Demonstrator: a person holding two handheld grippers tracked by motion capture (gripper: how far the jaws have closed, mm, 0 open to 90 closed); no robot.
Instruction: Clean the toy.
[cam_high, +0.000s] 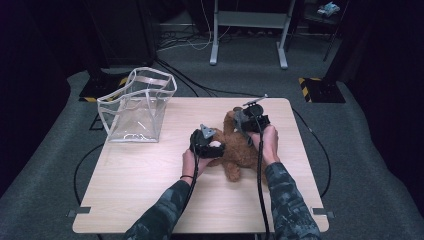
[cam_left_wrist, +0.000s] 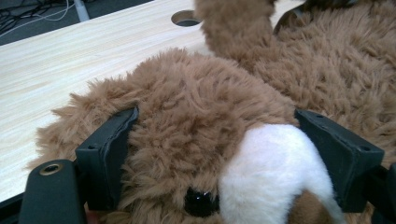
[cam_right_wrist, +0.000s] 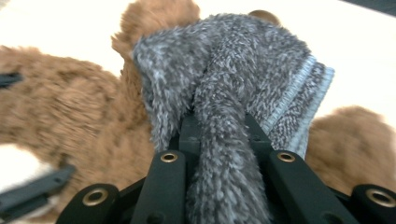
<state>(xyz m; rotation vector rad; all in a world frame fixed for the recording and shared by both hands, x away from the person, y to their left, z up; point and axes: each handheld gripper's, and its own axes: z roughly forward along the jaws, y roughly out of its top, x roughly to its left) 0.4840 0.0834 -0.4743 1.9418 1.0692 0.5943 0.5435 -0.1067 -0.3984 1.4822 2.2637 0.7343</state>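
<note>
Grey fuzzy cloth (cam_right_wrist: 233, 93) pinched in the right gripper (cam_right_wrist: 219, 135)
Left gripper (cam_left_wrist: 210, 154) jaws clamp the brown teddy bear's (cam_high: 240, 150) head wide; bear lies on the wooden table (cam_high: 140, 175).

This looks like a lab or recording studio: a lone pale wooden desk (cam_high: 150, 170) stands on grey carpet (cam_high: 50, 165) amid dark surroundings, cables (cam_high: 190, 85) snake over the floor, yellow-black hazard tape (cam_high: 311, 80) marks stand bases, and a grey metal frame (cam_high: 248, 30) stands behind.
</note>
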